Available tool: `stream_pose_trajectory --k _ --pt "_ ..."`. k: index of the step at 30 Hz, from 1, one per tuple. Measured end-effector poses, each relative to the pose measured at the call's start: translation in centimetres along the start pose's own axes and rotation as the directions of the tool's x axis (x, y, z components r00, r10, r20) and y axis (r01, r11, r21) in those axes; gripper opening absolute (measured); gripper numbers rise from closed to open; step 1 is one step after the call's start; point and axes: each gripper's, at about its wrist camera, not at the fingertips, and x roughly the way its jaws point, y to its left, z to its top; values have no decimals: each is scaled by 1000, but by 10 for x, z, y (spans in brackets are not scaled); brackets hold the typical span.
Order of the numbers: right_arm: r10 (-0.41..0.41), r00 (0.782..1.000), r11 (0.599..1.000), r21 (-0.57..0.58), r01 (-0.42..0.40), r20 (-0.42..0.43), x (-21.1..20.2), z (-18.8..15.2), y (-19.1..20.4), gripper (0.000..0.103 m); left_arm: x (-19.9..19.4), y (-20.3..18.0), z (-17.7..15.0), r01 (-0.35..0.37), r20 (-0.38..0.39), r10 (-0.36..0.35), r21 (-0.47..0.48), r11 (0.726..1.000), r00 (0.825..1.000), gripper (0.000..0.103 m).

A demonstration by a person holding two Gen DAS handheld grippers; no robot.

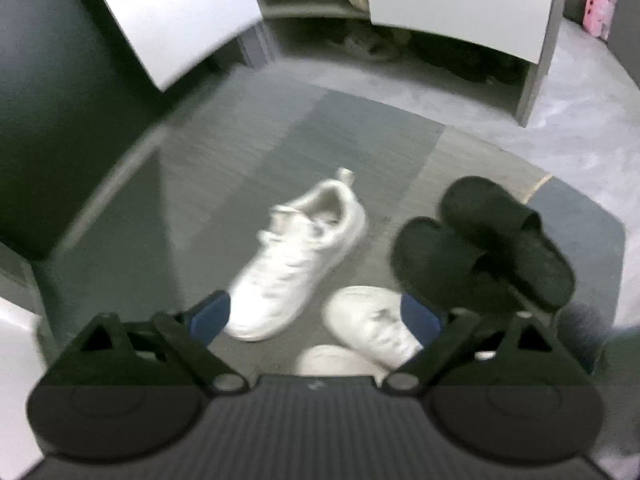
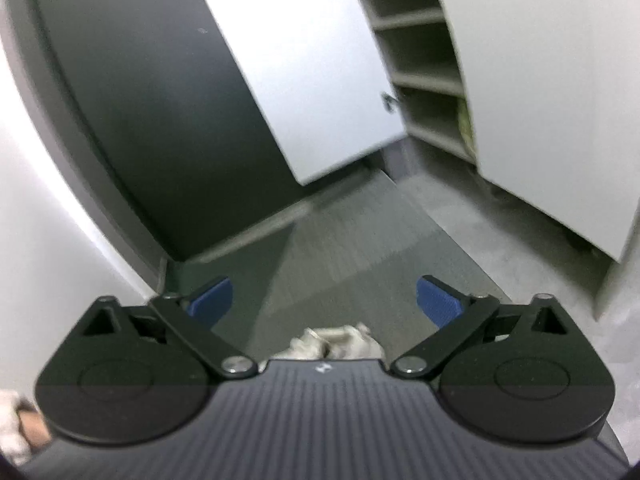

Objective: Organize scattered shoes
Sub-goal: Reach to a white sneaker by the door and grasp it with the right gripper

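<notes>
Grey cabinet (image 1: 536,76), shoes (image 1: 360,46) inside (blurred), doors open

right gripper (image 2: 324,300) spread wide over grey mat (image 2: 340,248), pale blurred shoe (image 2: 332,344) below, open shelved cabinet (image 2: 424,80) ahead

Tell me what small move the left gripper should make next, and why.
Probably ease the left gripper forward and down over the nearest white sneaker. Its fingers are spread wide and hold nothing, and that shoe already lies between them on the mat. The open cabinet stands straight ahead. The right gripper is open too.
</notes>
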Motion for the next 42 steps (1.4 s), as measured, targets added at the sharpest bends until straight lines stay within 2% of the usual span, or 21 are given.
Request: stream_pose_trajectory --k 4,7,9,12,14,16,19,21,23,24,26,27,28,30,31,33,35,36,38,40,42 --pt "50 996 997 57 -46 -69 14 26 43 103 -40 31 4 -53 14 55 -108 993 998 96" --pt "41 990 997 68 -32 -135 36 32 61 103 -69 64 5 -26 26 34 -272 962 999 100" --pt "27 985 999 34 -22 -168 52 31 74 103 -93 96 0 15 49 7 -423 906 999 101" --pt "-38 983 998 -57 28 -180 77 17 84 103 -113 121 -9 26 59 8 -547 837 998 101" --pt "-44 979 996 -88 26 -201 96 3 80 103 -121 133 -16 21 63 20 -592 806 998 101" --pt "-52 969 991 -129 21 -241 112 -6 79 103 -140 153 -27 -6 66 67 -667 745 996 101" --pt "-43 950 949 -311 -58 -309 141 -19 93 103 -158 162 -33 -62 63 148 -699 713 987 102" --pt "-18 936 841 -512 -176 -351 162 -35 115 103 -167 166 -36 -105 55 201 -703 703 978 102" --pt "-38 925 670 -696 -258 -379 183 -55 137 103 -167 166 -39 -129 44 224 -705 697 974 102" --pt "-54 918 567 -769 -296 -393 193 -68 146 103 -168 167 -41 -140 38 236 -708 692 971 102" --pt "-101 904 304 -878 -369 -415 213 -99 158 103 -173 168 -45 -164 19 258 -729 665 966 102" --pt "-122 893 165 -896 -412 -433 224 -115 161 103 -175 169 -47 -175 9 269 -739 651 963 102" --pt "-143 873 53 -885 -463 -466 234 -129 161 103 -178 169 -49 -186 -1 280 -749 636 960 102" --pt "-221 828 -109 -831 -545 -515 257 -155 155 103 -181 168 -52 -199 -10 292 -755 624 956 102" --pt "-258 809 -167 -801 -575 -527 267 -166 152 103 -182 167 -54 -201 -11 295 -755 624 956 102" --pt "-299 796 -167 -792 -587 -527 295 -178 142 103 -182 162 -61 -195 -3 296 -757 624 955 103" --pt "-275 794 -67 -813 -578 -542 328 -182 127 103 -181 154 -71 -207 2 326 -770 603 945 103" --pt "-265 794 -34 -817 -575 -548 337 -183 120 103 -179 150 -76 -217 -3 339 -775 593 941 103" --pt "-297 772 -23 -804 -595 -562 359 -186 106 103 -166 148 -78 -214 -31 302 -773 597 953 103" --pt "-351 749 -50 -787 -614 -562 385 -194 89 103 -157 153 -73 -182 -37 237 -758 626 971 103" --pt "-364 730 -24 -778 -628 -578 402 -196 80 103 -139 162 -61 -151 -42 184 -761 631 982 103"
